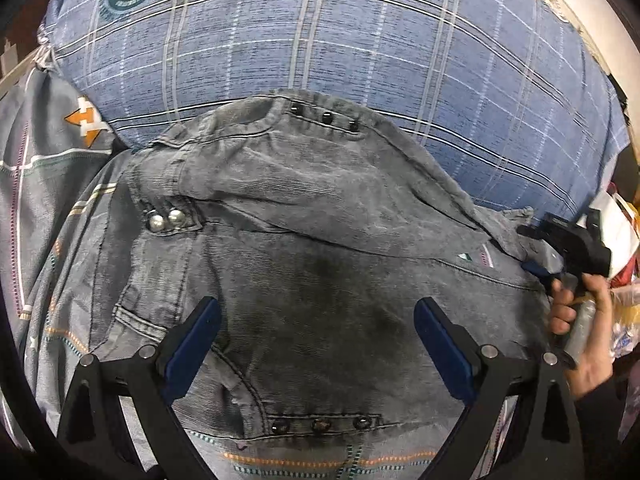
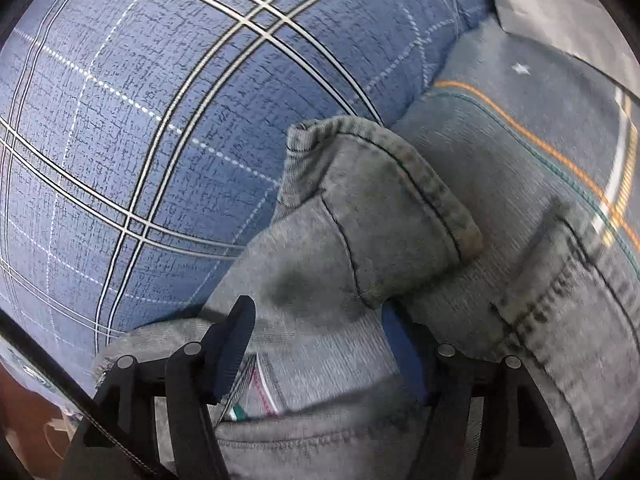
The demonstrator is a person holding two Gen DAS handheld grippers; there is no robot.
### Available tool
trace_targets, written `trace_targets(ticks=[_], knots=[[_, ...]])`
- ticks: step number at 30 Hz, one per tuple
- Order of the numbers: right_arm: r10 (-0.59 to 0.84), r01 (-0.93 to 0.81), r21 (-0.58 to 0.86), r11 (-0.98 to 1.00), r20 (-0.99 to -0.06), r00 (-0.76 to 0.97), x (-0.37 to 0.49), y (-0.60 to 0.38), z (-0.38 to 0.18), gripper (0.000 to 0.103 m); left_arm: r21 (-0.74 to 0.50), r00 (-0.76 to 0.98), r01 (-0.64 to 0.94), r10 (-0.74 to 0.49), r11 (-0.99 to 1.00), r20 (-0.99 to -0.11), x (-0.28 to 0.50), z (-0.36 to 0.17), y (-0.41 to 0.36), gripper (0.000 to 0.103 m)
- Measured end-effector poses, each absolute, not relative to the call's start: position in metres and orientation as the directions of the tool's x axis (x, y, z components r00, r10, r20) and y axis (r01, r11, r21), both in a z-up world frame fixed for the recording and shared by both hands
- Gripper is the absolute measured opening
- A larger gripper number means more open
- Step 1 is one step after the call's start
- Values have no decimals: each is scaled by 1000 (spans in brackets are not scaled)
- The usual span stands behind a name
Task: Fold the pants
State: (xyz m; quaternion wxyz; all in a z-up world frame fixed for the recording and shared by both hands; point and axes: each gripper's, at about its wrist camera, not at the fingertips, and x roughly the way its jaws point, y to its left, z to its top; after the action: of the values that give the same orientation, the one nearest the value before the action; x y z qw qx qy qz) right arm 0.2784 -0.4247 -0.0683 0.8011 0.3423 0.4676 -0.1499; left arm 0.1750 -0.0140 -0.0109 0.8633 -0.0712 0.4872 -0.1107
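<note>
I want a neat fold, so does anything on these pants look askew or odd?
Yes. One hem of the grey pants has flipped over and stands bunched ahead of the right claw, not flat. A dark smudge marks the middle.

The pants (image 1: 320, 240) are faded grey denim with dark stitching, folded into a compact bundle on a grey patterned bedsheet, their far edge against a blue plaid quilt. On top lies a folded-over flap carrying 3 dark studs. 2 silver rivets sit at the left, another row of 3 studs at the near edge. A hemmed leg end (image 2: 384, 200) curls upward.
</note>
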Motion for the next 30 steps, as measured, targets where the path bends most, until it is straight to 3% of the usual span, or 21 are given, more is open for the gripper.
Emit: trace_targets(ticks=[1,3,4,5,15,23,30], knots=[[65,545,394,740,-848,526,284,-425,-69,70,-220,503,133,-257,966,-825,173,-11,-18,97],[-6,549,295,782,-877,480,292,-425,-71,40,-201,509,146,-248,969,-824,170,-12,-22,97],[-5,549,289,784,-882,472,293,-426,-72,14,-198,512,149,-247,969,-823,169,-12,-24,97],[34,544,340,767,-868,495,291,-431,-71,8,-199,515,151,-249,968,-820,168,-12,-25,97],[122,428,502,751,-743,658,236,-424,16,5,-261,493,200,-327,944,-806,159,-4,-37,97],[287,518,616,593,-763,579,207,-443,-36,5,-379,298,191,-421,906,-857,208,-12,-108,97],[333,523,639,565,-756,564,199,-456,-38,5,-368,239,86,-378,926,-894,275,-28,-181,97]])
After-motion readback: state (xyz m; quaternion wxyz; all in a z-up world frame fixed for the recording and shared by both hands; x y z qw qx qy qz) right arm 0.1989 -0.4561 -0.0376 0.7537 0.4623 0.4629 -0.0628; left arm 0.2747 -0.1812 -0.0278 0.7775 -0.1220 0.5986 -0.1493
